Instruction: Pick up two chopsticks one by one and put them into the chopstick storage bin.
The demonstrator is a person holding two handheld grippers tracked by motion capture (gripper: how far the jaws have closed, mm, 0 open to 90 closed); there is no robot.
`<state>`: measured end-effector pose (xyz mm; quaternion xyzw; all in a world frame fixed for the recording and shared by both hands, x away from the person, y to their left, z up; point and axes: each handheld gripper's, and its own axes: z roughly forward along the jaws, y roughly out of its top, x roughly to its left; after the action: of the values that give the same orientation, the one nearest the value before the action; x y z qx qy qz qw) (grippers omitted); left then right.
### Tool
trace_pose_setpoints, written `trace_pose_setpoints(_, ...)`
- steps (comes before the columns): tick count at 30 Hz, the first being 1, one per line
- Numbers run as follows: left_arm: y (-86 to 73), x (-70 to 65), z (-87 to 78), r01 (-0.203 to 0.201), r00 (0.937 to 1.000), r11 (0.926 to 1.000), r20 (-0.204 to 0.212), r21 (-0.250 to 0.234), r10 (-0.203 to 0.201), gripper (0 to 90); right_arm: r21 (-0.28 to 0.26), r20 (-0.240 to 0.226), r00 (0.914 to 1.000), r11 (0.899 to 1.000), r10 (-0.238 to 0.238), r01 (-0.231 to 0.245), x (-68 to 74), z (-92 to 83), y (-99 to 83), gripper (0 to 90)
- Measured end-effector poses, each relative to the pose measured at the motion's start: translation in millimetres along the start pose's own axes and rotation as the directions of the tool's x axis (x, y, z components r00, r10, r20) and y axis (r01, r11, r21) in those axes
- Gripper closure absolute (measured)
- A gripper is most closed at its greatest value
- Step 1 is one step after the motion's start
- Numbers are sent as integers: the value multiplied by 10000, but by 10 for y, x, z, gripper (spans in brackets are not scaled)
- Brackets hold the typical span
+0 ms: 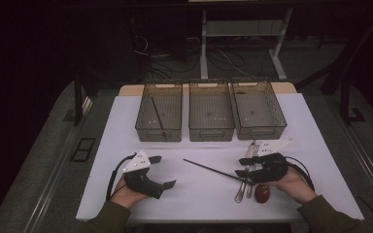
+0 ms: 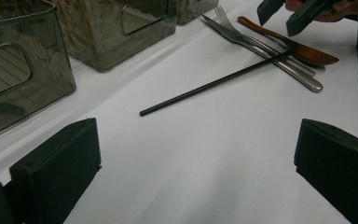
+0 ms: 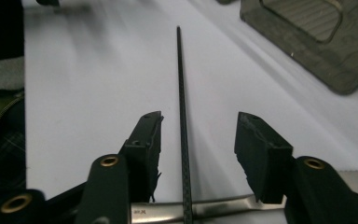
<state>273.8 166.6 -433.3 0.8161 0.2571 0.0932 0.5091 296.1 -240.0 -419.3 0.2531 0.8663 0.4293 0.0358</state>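
Observation:
A black chopstick (image 1: 209, 170) lies slantwise on the white table, its right end resting across a metal knife and fork (image 1: 245, 187). A wooden spoon (image 1: 262, 193) lies beside them. My right gripper (image 1: 243, 167) is low over that end. In the right gripper view its jaws (image 3: 198, 135) stand on either side of the chopstick (image 3: 182, 93) with a gap at each side, open, and the knife (image 3: 214, 207) crosses beneath. My left gripper (image 1: 164, 171) rests at the front left, open and empty (image 2: 196, 163). It looks toward the chopstick (image 2: 214, 84), spoon (image 2: 307, 51) and right gripper (image 2: 284, 16).
Three clear bins stand in a row at the back: left (image 1: 175, 135), middle (image 1: 211, 133), right (image 1: 262, 131). The left bin holds another black chopstick (image 1: 158, 116). White table surface lies between the grippers and the bins. The table's front edge is near my forearms.

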Motion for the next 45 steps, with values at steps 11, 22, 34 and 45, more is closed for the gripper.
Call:
trace_pose_setpoints(11, 0, 3, 0, 22, 10000, 10000, 13, -25, -22, 0, 958, -134, 9994, 9948, -323, 334, 31, 207, -47, 663)
trace_pose_setpoints(22, 1, -2, 1, -13, 10000, 10000, 18, -4, 13, 0, 1525, -98, 9989, 9872, -467, 477, 25, 264, -87, 755)
trace_pose_setpoints(34, 1, -2, 1, -19, 10000, 10000, 30, -1, 19, 0, 1755, -114, 9980, 9824, -628, 638, 37, 305, -94, 818)
trace_pose_setpoints(45, 1, -2, 0, -31, 10000, 10000, 27, -13, 31, 0, 1571, -259, 9985, 9862, -489, 523, 22, 293, -86, 837)
